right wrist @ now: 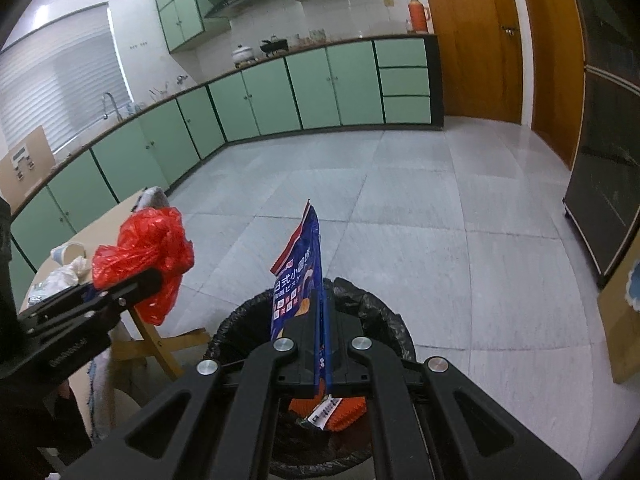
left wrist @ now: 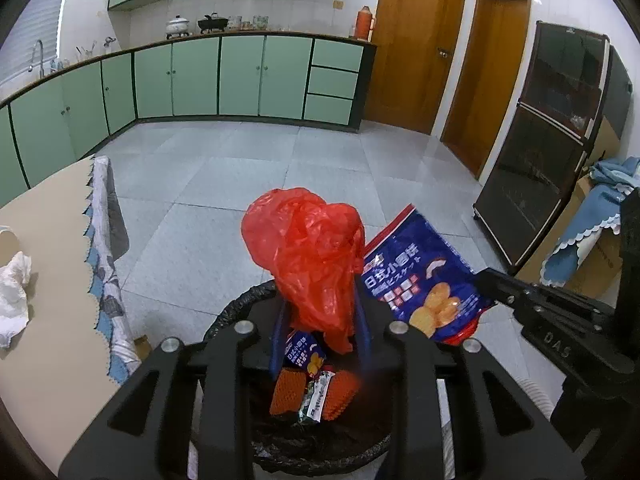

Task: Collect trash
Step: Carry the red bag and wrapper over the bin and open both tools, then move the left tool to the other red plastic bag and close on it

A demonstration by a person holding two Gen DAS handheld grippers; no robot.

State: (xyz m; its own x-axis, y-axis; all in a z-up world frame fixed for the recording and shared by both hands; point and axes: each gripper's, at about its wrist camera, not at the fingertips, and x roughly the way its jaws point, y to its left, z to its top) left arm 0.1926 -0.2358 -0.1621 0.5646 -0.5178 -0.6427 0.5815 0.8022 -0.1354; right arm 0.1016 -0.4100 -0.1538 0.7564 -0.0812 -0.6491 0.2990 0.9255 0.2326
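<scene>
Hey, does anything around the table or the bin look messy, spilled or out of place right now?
Nothing is spilled on the floor. The table still has litter: a crumpled white tissue lies loose on it. The red plastic bag and the blue snack packet are each clamped in a claw above the black-lined bin, not yet dropped.

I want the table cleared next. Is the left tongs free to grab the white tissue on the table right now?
Probably not yet: the left tongs are shut on the red bag above the bin. The tissue lies uncovered on the table.
</scene>
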